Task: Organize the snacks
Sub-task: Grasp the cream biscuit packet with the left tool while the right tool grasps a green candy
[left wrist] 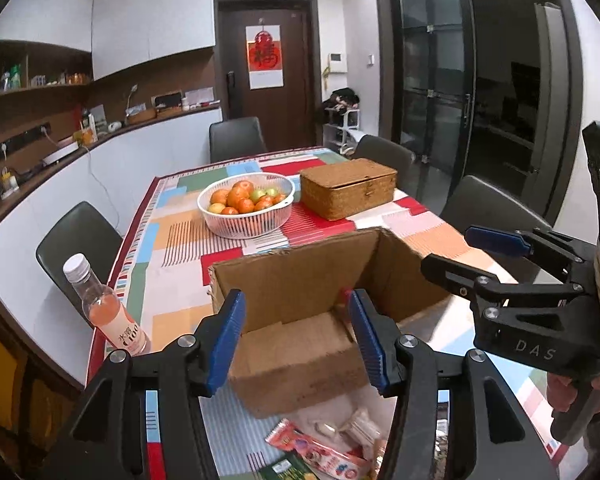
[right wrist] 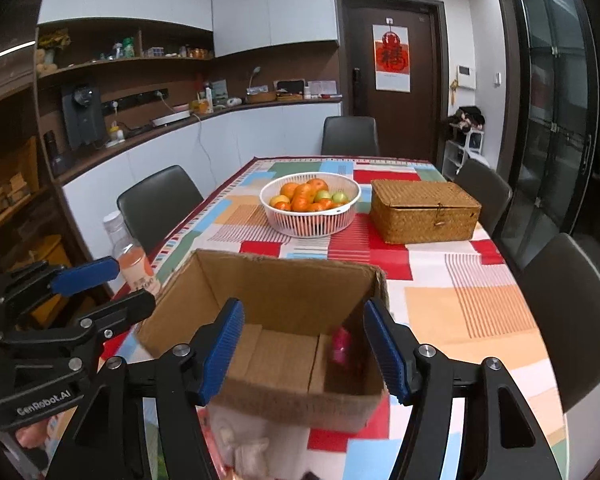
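An open cardboard box (left wrist: 300, 344) (right wrist: 276, 320) stands on the table right before both grippers. A pink-red snack (right wrist: 341, 345) is blurred in its right corner, a sliver showing in the left wrist view (left wrist: 345, 294). Loose snack packets (left wrist: 324, 446) lie on the cloth in front of the box, under my left gripper (left wrist: 298, 336), which is open and empty. My right gripper (right wrist: 304, 350) is open and empty above the box's near wall. Each gripper appears in the other's view: the right (left wrist: 484, 256), the left (right wrist: 104, 286).
A pink drink bottle (left wrist: 104, 312) (right wrist: 134, 258) stands at the table's left edge. A white basket of oranges and green fruit (left wrist: 246, 204) (right wrist: 310, 204) and a lidded wicker box (left wrist: 348, 186) (right wrist: 424, 210) sit farther back. Dark chairs ring the table.
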{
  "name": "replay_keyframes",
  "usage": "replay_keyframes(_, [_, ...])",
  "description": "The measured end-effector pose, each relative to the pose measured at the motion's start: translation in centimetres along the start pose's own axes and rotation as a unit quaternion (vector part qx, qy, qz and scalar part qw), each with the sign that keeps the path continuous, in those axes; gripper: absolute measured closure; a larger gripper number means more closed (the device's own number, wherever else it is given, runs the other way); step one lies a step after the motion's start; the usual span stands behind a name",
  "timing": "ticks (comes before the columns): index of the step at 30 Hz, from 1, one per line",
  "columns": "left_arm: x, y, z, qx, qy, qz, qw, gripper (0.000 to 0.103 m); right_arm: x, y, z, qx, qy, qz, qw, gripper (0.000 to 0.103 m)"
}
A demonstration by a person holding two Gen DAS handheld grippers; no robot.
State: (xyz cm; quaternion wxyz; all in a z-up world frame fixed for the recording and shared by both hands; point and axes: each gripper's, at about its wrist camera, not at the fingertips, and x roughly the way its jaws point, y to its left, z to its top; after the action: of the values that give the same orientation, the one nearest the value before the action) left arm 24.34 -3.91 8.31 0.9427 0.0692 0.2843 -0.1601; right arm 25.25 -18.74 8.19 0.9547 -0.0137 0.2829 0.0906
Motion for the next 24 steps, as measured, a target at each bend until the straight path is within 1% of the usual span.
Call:
replay_keyframes(5, [-2.4,-1.4,-1.4,0.005,-0.007,-0.013,0.9999,0.047,-3.2,0.5,-1.8,-0.028,-0.019,-0.029,0.999,0.04])
replay_keyframes(9, [-3.8,-2.7,-2.8,0.017,-0.011,-0.016,0.9997,0.043,-5.2,0.3,-3.3,-0.022,-0.015,-0.026,0.999,0.04])
replay_keyframes(13, [-4.7,-4.0,-4.5,0.031,-0.006,-0.019,0.9993,0.04,-6.7,-0.1,-4.8,-0.007,-0.011,-0.027,1.0,0.04])
replay_keyframes(20, [-4.7,-5.4,-7.4,0.046,0.023,-0.033,0.9981,0.04,-7.5,-0.6,-7.8,0.011,0.013,-0.042,0.999,0.04])
replay_keyframes(24, [-4.1,-6.0,-9.0,0.051,0.046,-0.044,0.9967,0.039,-7.4,-0.7,-10.0,0.013,0.044,-0.041,0.998,0.04])
